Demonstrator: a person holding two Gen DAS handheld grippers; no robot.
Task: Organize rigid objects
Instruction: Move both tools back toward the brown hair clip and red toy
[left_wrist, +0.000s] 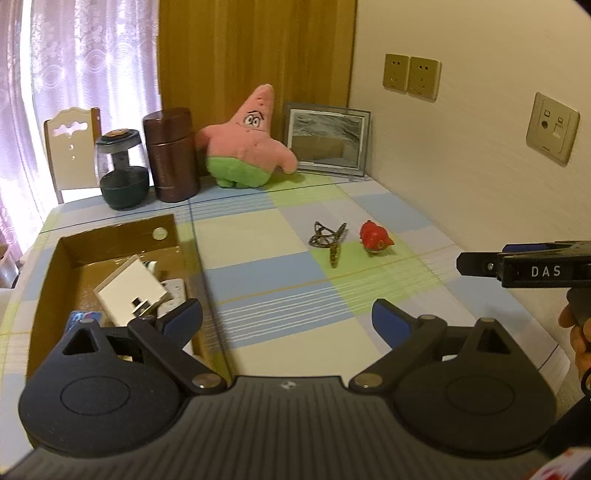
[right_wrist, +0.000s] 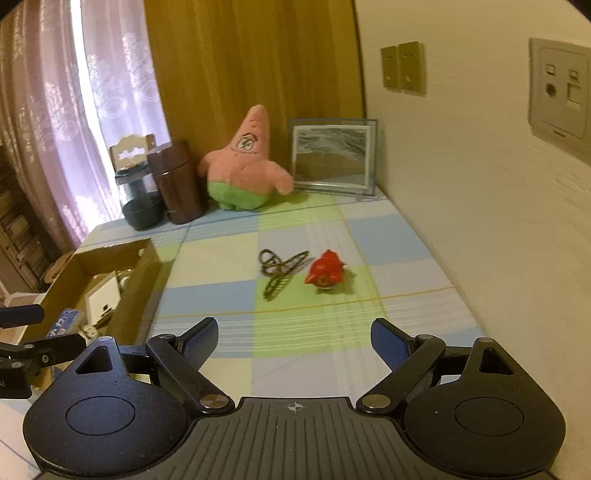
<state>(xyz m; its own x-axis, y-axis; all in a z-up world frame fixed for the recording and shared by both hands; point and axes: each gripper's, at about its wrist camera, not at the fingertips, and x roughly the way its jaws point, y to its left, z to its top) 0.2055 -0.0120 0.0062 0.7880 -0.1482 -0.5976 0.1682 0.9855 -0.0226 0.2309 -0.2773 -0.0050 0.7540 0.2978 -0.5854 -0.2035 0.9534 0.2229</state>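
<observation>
plush star, picture frame, canister

A red toy and a dark bronze hair clip lie on a worktop checked in blue, green and cream, beside a brown cardboard box and a pink plush star in green shorts.

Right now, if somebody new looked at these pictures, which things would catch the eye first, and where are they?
First the pink star-shaped plush toy, standing at the far edge of the checked tablecloth between a brown canister and a framed picture. Next, a small red toy lies mid-table, with a dark metal hair clip just to its left. The cardboard box on the left already holds some items, and both tongs stand open and empty.
</observation>
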